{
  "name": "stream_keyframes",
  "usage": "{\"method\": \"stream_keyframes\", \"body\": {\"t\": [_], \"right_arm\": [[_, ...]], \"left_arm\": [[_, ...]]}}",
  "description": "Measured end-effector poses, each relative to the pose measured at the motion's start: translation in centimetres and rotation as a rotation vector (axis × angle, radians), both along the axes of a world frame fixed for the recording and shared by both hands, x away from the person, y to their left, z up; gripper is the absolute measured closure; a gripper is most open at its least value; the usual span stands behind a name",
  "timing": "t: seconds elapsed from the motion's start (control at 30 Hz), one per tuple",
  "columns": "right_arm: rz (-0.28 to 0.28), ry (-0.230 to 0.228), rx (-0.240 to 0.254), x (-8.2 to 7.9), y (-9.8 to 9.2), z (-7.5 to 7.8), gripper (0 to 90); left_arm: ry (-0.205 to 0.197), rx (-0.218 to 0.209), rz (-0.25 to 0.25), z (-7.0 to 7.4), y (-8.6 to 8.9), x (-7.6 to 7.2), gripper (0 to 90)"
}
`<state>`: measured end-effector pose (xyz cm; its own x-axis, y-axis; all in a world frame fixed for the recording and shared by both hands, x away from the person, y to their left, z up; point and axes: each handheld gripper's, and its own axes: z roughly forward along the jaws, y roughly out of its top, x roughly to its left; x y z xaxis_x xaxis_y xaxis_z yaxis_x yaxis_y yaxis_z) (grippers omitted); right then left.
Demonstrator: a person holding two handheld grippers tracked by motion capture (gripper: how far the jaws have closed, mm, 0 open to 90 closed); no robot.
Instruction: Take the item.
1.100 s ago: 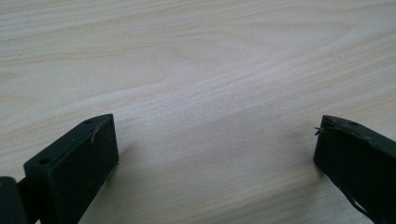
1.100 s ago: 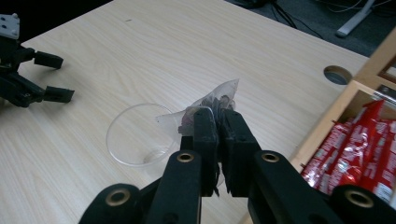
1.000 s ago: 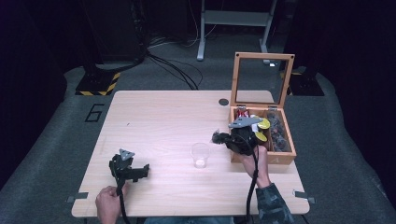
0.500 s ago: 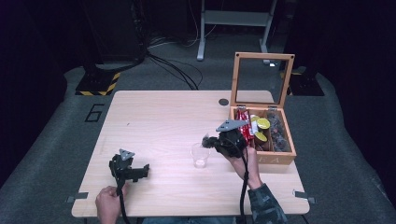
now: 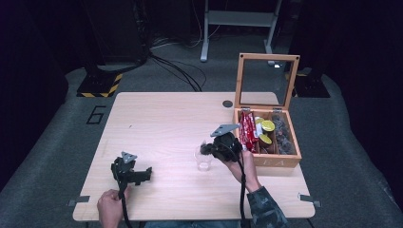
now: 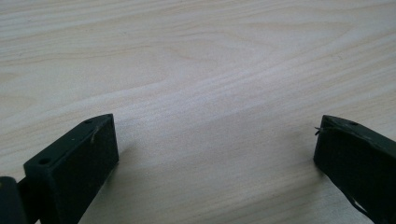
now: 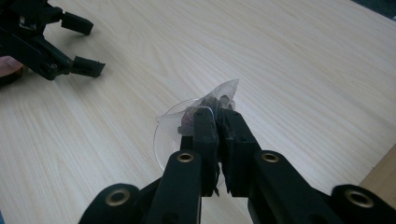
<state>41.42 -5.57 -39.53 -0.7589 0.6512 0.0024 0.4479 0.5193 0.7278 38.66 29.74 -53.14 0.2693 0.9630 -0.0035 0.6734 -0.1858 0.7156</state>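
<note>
**Right gripper carries packet from box to cup**

Leftward from the wooden box, the right gripper (image 5: pixel 207 148) has travelled with its load and now hangs over the clear plastic cup (image 5: pixel 203 159); a second ago it was at the box's front edge. Its jaws are pressed nearly together on a small clear packet (image 7: pixel 219 99) of dark pieces, which juts forward past the jaw tips. In the right gripper view the packet sits directly above the cup's rim, its pointed corner aimed at about one o'clock; I cannot tell its long axis.

At seven o'clock on the table (image 5: pixel 161 118), the left gripper (image 5: pixel 142 174) lies low over bare wood, unmoved, jaws spread wide with nothing between them, pointing toward three o'clock. The cup looks empty, though it is too small to be sure.

Beyond, at three o'clock, the wooden box (image 5: pixel 280 161) stands with its glass lid upright; its compartments hold red sachets (image 5: pixel 247 132), yellow-topped capsules (image 5: pixel 267 126) and dark items. Broad open tabletop stretches from nine to twelve o'clock. A small dark disc (image 5: pixel 227 103) lies near the far edge.
</note>
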Motion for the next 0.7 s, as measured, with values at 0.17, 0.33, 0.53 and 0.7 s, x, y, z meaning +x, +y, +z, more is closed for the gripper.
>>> {"method": "stream_keyframes", "body": {"t": [0.17,0.33,0.53,0.7], "right_arm": [[0.013,0.014,-0.027,0.3,0.6,-0.8,85.3],[0.012,0.041,-0.046,0.7,1.3,-1.6,85.3],[0.021,0.066,-0.080,1.0,1.7,-2.5,85.2],[0.017,0.078,-0.081,1.2,1.9,-2.9,85.3]], "left_arm": [[0.000,0.000,0.000,0.0,0.0,0.0,0.0],[0.000,0.000,0.000,0.0,0.0,0.0,0.0],[0.000,0.000,0.000,0.0,0.0,0.0,0.0],[0.001,0.001,-0.001,0.0,0.0,0.0,0.0]]}}
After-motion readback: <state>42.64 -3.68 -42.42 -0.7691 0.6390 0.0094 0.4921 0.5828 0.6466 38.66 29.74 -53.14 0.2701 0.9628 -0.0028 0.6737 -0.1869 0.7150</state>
